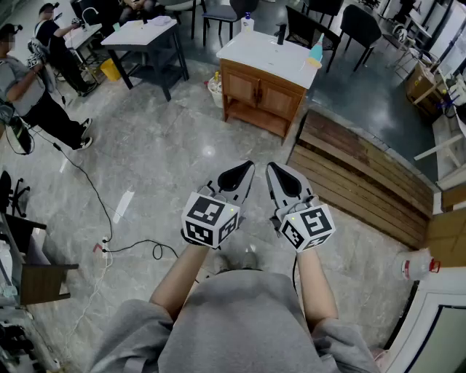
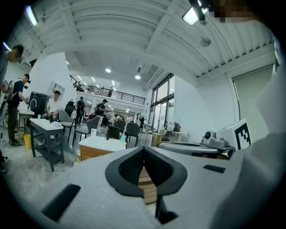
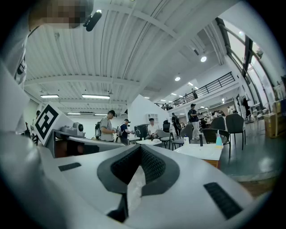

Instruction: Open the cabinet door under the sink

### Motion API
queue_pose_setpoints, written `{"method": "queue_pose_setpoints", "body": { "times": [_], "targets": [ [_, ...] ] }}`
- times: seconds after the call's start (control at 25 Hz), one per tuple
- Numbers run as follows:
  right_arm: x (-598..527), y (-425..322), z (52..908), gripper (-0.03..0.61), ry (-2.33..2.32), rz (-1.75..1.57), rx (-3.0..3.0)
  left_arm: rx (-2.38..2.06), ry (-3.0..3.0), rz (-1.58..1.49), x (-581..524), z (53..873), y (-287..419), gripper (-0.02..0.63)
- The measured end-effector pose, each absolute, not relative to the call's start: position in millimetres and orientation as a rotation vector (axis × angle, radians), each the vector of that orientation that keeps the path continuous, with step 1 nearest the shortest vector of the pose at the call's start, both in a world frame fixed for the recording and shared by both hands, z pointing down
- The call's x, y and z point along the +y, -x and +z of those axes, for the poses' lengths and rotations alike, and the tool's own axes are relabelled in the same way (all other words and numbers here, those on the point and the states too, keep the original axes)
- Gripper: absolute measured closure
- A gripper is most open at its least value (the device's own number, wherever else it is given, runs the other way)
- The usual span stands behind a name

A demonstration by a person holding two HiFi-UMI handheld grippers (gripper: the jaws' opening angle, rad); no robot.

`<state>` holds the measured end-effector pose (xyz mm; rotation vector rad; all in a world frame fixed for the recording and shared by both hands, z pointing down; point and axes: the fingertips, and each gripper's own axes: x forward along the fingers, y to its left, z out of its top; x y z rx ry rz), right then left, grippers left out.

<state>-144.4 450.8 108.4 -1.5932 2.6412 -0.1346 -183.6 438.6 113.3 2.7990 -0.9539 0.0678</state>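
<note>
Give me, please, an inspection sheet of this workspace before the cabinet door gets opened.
Surface: glossy grey floor; no worktable near the grippers.
Job's things: wooden sink cabinet stands well ahead, both doors shut.
Clutter: blue-topped bottle and white bottle on the countertop; bag beside the cabinet.
Grippers: left gripper and right gripper side by side, jaws together, nothing held, far from the cabinet.
Cables: black cable trails across the floor on the left.
Surroundings: wooden planks on the right; people and a table beyond.
</note>
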Motion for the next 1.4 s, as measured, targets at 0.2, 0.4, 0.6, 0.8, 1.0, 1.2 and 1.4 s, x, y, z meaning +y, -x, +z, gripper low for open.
{"method": "queue_pose_setpoints", "body": {
  "times": [0.2,0.4,0.6,0.8,1.0,1.2,1.4],
  "targets": [
    [453.1,117.3,105.3,0.569,1.598,-0.134,2.625,-0.955,-2.799,0.075,441.7,111.0,157.8,0.604],
    [461.0,90.5,105.4,0.569,1.562,-0.169,2.594,-0.945,-2.793,0.099,448.3,113.6,131.3,0.604],
    [462.5,70.3,112.2,0.569,1.557,-0.181,2.590,-0.932,-2.791,0.135,451.4,122.6,110.1,0.604],
    [455.0,58.1,127.8,0.569,1.569,-0.240,2.578,-0.924,-2.779,0.159,440.8,131.6,98.3,0.604],
    [431.6,52.0,139.6,0.569,1.577,-0.268,2.579,-0.919,-2.762,0.158,413.3,140.6,92.9,0.604],
    [399.2,52.4,145.2,0.569,1.580,-0.303,2.587,-0.907,-2.746,0.158,378.8,143.0,89.9,0.604],
    [362.0,62.3,148.2,0.569,1.589,-0.335,2.586,-0.887,-2.734,0.163,340.7,144.2,97.3,0.604]
  ]
}}
